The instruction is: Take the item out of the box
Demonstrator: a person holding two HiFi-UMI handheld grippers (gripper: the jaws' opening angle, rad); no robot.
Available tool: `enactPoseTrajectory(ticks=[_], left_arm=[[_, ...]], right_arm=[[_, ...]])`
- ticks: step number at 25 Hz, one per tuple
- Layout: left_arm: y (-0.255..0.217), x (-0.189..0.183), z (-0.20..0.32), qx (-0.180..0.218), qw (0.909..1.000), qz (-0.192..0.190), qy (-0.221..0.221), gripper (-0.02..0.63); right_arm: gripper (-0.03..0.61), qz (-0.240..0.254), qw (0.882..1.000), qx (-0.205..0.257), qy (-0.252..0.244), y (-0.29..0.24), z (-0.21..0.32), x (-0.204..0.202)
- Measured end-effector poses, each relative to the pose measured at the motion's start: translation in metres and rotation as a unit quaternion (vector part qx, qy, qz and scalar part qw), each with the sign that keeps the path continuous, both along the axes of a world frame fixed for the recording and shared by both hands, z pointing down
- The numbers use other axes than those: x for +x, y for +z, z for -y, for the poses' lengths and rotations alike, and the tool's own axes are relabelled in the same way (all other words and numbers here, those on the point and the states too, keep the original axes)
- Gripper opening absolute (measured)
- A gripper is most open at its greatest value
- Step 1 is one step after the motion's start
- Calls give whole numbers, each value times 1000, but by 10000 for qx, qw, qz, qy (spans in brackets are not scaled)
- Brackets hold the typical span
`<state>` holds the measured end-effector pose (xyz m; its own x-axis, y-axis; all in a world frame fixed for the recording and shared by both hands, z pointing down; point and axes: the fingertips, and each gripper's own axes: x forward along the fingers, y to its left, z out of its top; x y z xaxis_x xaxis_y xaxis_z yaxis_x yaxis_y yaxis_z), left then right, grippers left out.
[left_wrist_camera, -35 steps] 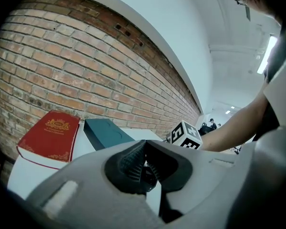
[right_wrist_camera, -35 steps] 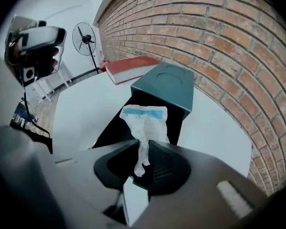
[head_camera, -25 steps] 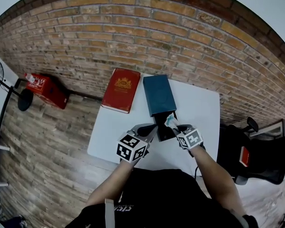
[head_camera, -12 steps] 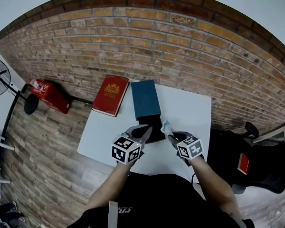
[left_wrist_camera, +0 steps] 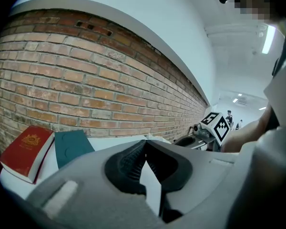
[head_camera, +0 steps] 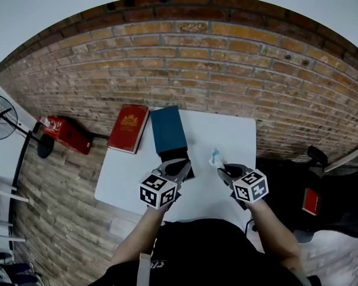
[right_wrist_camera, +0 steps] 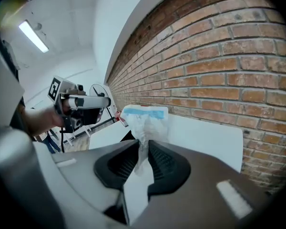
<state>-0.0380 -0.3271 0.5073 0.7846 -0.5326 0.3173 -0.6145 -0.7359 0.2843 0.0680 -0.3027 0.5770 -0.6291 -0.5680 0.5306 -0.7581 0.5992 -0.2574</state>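
Note:
A white table (head_camera: 235,136) holds a teal box lid (head_camera: 168,131) and, just in front of it, the open black box (head_camera: 190,173). My left gripper (head_camera: 182,167) hovers at the box's near left edge, and in the left gripper view its jaws (left_wrist_camera: 145,143) meet with nothing between them. My right gripper (head_camera: 222,170) is to the right of the box, lifted over bare table. It is shut on a crumpled clear plastic packet (right_wrist_camera: 144,118) with a blue strip, which sticks up above the jaws (head_camera: 215,157).
A red book (head_camera: 129,128) lies at the table's far left, beside the teal lid. On the floor stand a red case (head_camera: 65,133) and a fan (head_camera: 0,121) at left, and dark chairs (head_camera: 322,195) at right. A brick wall runs behind.
The right gripper has carried the packet rightward, away from the black box. The left gripper stays by the box. The head view has shifted.

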Motion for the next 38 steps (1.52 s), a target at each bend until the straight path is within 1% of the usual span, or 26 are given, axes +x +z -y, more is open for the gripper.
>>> enactPoseTrajectory(ticks=[3,6,11,17,24,28,32,36,38], left_arm=[[-7,7,8,108,9999,67,54,6],[-14,15,16,181,9998,51,119,6],[-33,34,17,363,9985,-19,406,6],[-58,38,22,591,9967,-105,545,6],[-78,29,23,762,9952,-264,561,6],[-81,22,23,777,9951,-331,512,6],[-82,13,25,792,9953,-338,451,6],[-81,7,27,804,9954,-333,395,6],[-80,5,28,791,9956,-342,367,6]], right_arm=[[61,121,9998,130,90,-11,3,13],[61,221,9992,267,195,-24,6,24],[61,297,9977,485,378,-45,6,46],[61,593,9923,853,680,-81,2,69],[60,696,9796,1532,1102,-123,-6,89],[55,825,9713,1837,1269,-141,-16,92],[52,813,9624,2143,1454,-151,-23,94],[48,929,9551,2336,1567,-156,-24,92],[48,997,9543,2343,1562,-156,-24,90]])
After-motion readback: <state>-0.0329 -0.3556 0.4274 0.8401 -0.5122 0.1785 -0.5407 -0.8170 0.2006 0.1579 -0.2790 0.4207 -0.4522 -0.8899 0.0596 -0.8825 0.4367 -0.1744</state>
